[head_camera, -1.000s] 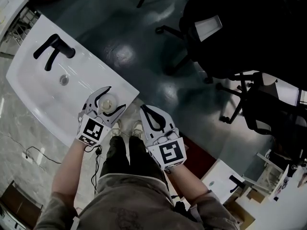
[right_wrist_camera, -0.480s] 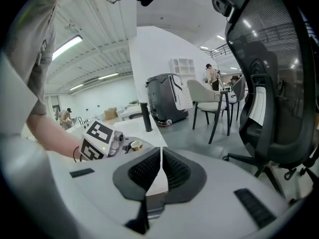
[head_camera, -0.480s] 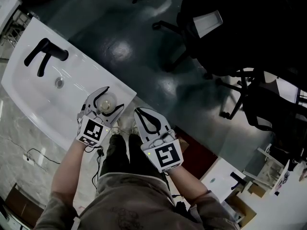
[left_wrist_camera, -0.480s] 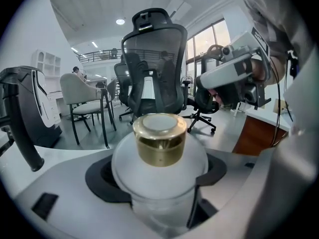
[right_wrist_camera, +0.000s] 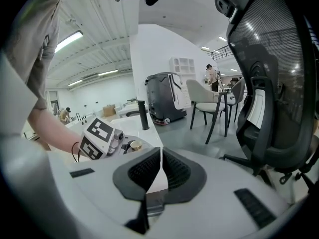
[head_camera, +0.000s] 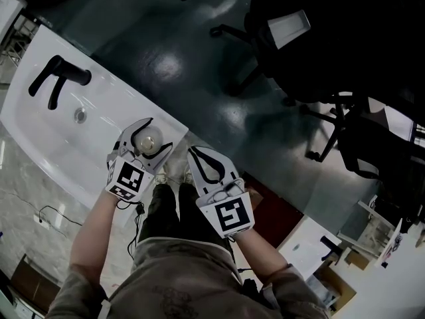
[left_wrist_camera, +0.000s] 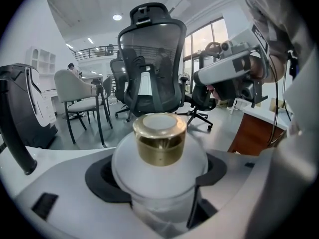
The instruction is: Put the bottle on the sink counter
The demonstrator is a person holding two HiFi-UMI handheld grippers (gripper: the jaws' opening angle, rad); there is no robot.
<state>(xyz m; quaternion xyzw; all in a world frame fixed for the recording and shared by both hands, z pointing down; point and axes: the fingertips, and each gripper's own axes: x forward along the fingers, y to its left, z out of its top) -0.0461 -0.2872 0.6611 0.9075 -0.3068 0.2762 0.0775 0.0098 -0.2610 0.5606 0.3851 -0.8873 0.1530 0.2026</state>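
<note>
A round frosted white bottle (head_camera: pixel 149 140) with a gold cap (left_wrist_camera: pixel 159 138) sits between the jaws of my left gripper (head_camera: pixel 157 134), whose pads press on its sides. In the head view it is over the right end of the white sink counter (head_camera: pixel 106 105), close to the counter's corner; I cannot tell whether it touches the surface. My right gripper (head_camera: pixel 193 151) hangs beside it, off the counter and above the person's legs, with its pads (right_wrist_camera: pixel 149 171) together and nothing in them. The right gripper view shows the bottle's cap (right_wrist_camera: pixel 134 145) to its left.
A black faucet (head_camera: pixel 56 80) and a drain (head_camera: pixel 80 115) lie further left in the basin. Black office chairs (head_camera: pixel 319 38) stand on the dark floor beyond. A brown cabinet (head_camera: pixel 265 208) and another white basin (head_camera: pixel 302 248) are at the lower right.
The right gripper has drifted a little left, closer to the left one. The left gripper still holds the bottle over the counter's right end.
</note>
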